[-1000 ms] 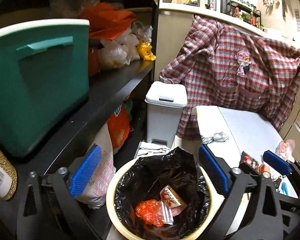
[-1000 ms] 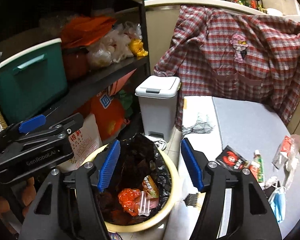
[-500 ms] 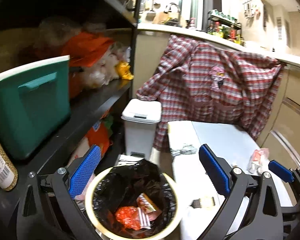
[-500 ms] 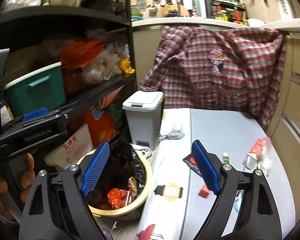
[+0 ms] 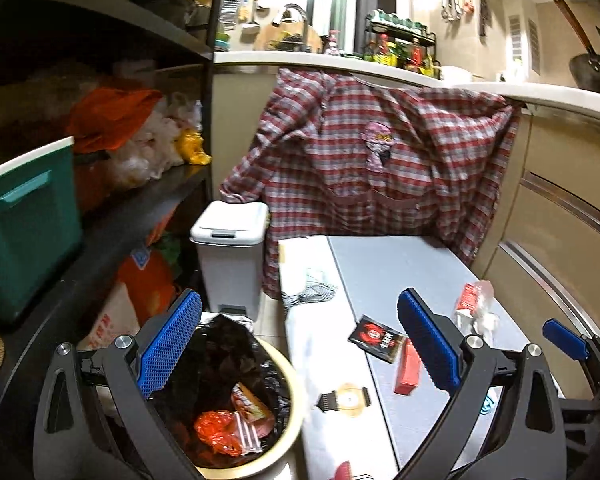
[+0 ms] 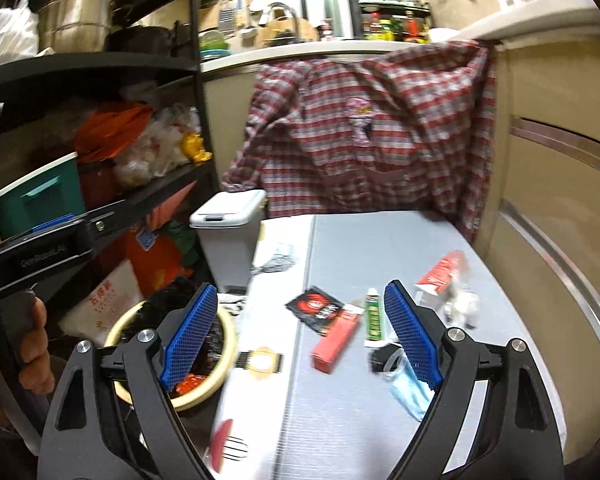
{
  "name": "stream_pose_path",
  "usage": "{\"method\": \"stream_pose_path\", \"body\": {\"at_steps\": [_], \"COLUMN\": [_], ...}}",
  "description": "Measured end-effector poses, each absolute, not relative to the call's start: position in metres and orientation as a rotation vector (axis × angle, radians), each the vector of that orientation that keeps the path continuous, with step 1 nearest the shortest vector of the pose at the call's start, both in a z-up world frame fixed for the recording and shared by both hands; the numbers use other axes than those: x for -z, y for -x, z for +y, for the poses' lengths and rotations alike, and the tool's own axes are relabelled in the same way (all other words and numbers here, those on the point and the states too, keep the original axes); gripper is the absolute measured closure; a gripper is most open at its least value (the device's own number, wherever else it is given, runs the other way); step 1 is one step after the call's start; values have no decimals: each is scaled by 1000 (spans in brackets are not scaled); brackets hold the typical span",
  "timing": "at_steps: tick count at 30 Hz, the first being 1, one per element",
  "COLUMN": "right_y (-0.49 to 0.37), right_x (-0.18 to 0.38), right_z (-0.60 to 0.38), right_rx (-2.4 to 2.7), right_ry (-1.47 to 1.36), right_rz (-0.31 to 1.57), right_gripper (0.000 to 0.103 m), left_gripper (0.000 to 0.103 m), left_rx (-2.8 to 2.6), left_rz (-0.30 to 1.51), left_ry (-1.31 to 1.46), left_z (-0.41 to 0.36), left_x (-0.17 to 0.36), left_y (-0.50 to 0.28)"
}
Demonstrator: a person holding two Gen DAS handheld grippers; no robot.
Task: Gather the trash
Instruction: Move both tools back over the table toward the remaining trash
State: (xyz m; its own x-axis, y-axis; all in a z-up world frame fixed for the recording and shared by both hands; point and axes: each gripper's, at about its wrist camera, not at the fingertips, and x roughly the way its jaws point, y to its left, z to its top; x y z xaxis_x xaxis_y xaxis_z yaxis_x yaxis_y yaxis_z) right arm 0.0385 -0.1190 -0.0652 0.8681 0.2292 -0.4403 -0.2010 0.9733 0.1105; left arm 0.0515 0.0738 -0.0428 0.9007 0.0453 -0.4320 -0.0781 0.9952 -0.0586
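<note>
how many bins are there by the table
2. A round cream bin lined with a black bag sits near the table's left edge, already holding wrappers; a white lidded bin stands behind it, by the plaid shirt. Others may be hidden.

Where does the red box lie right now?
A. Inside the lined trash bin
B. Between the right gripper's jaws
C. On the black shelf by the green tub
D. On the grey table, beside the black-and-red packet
D: the red box lies flat on the grey table, right next to the black-and-red packet, clear of the trash bin.
</note>
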Motion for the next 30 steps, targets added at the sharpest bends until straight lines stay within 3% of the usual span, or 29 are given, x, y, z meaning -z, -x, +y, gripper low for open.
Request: {"method": "stream_pose_path", "body": {"at_steps": [12,24,27,30], "right_y": [-35,-78,-93,-104], "right_x": [114,173,186,198], "right_z": [-192,-203,-199,-196], "right_rx": [-35,31,47,41], "right_ry": [-66,-70,-50,-36], "right_rz": [501,576,599,628], "right_gripper": [19,19,22,36], "left_gripper": [8,8,8,8], "left_rx": [53,65,56,47], "left_rz": [501,561,564,566], "left_ry": [64,89,84,85], "left_z": [14,10,13,17], "left_x": [78,110,112,114], "left_y": [-73,-93,-94,-95]}}
